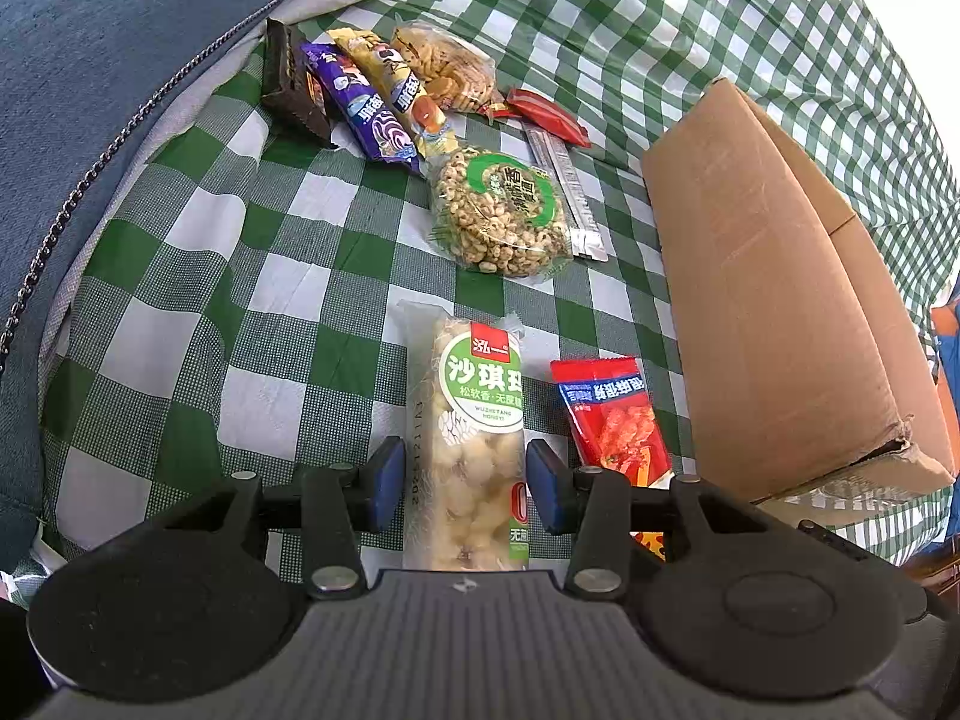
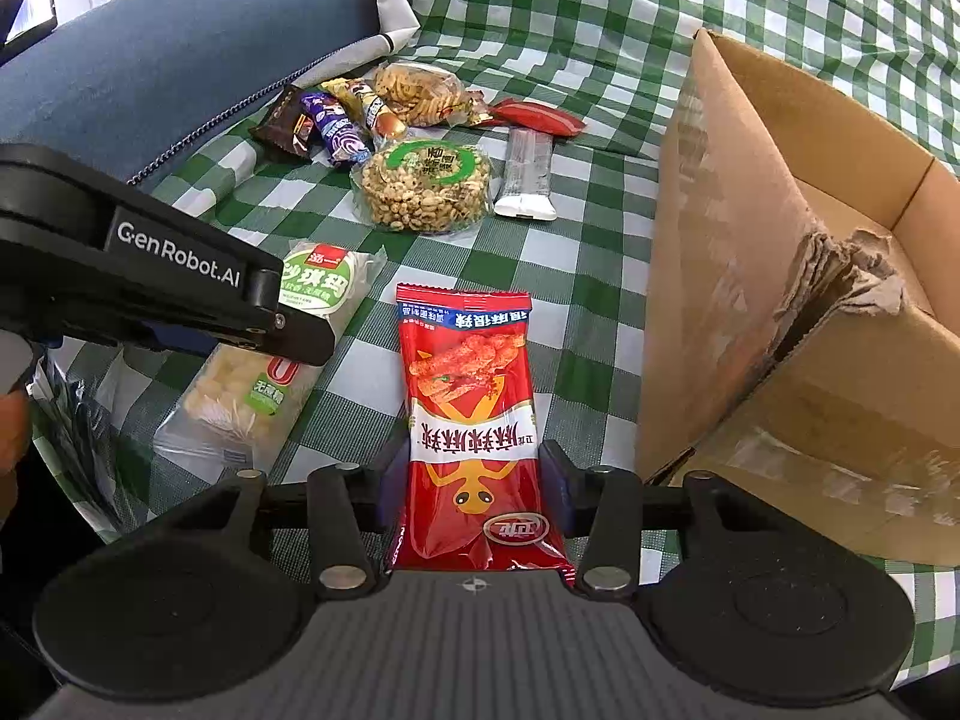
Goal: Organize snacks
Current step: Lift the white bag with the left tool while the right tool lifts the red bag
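A long clear pack of pale sachima with a green label [image 1: 474,420] lies on the green checked cloth. It sits between the blue pads of my left gripper [image 1: 465,483], which touch both of its sides. From the right wrist view, the left gripper's fingers [image 2: 288,336] lie across this pack [image 2: 240,384]. A red spicy snack pack [image 2: 471,396] lies lengthwise between the pads of my right gripper [image 2: 474,486], pressed on both edges. The same red pack [image 1: 612,414] shows just right of the sachima.
An open cardboard box [image 2: 750,300] with a torn corner stands right of both packs [image 1: 762,300]. Farther back lie a round puffed-grain cake [image 1: 501,210], a silver bar [image 1: 567,180], a small red packet [image 1: 549,114] and several more wrappers [image 1: 366,108]. A blue cushion [image 1: 90,120] borders the left.
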A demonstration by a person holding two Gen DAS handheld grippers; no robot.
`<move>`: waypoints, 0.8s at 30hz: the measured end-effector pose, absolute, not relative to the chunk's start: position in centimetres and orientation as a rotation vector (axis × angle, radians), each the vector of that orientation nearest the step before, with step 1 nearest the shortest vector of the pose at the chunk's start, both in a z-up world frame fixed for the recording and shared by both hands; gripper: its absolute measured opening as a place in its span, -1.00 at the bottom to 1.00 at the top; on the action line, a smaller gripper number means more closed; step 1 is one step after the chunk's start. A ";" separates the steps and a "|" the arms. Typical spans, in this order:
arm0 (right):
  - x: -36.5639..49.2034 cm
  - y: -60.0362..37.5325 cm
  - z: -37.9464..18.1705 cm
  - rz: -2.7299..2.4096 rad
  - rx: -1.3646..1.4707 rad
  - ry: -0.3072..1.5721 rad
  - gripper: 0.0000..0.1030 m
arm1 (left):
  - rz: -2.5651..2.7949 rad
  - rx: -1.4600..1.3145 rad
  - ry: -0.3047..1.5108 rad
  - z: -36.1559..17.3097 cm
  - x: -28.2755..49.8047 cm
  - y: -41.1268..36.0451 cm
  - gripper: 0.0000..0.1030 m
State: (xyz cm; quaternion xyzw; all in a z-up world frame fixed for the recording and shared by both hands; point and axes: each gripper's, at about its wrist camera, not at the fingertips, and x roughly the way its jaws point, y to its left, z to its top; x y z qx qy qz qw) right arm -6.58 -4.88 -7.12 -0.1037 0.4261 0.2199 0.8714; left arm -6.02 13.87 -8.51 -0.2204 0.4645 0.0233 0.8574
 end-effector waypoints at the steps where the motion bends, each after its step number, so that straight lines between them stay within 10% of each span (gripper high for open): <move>1: -6.6 -4.9 -7.1 0.458 -0.218 0.887 -0.08 | 0.049 -0.463 0.976 -8.5 -6.0 13.8 -0.06; 24: -7.8 -6.3 -2.8 0.415 -0.145 0.756 -0.11 | 0.017 -0.493 0.843 -6.7 -6.5 14.3 -0.14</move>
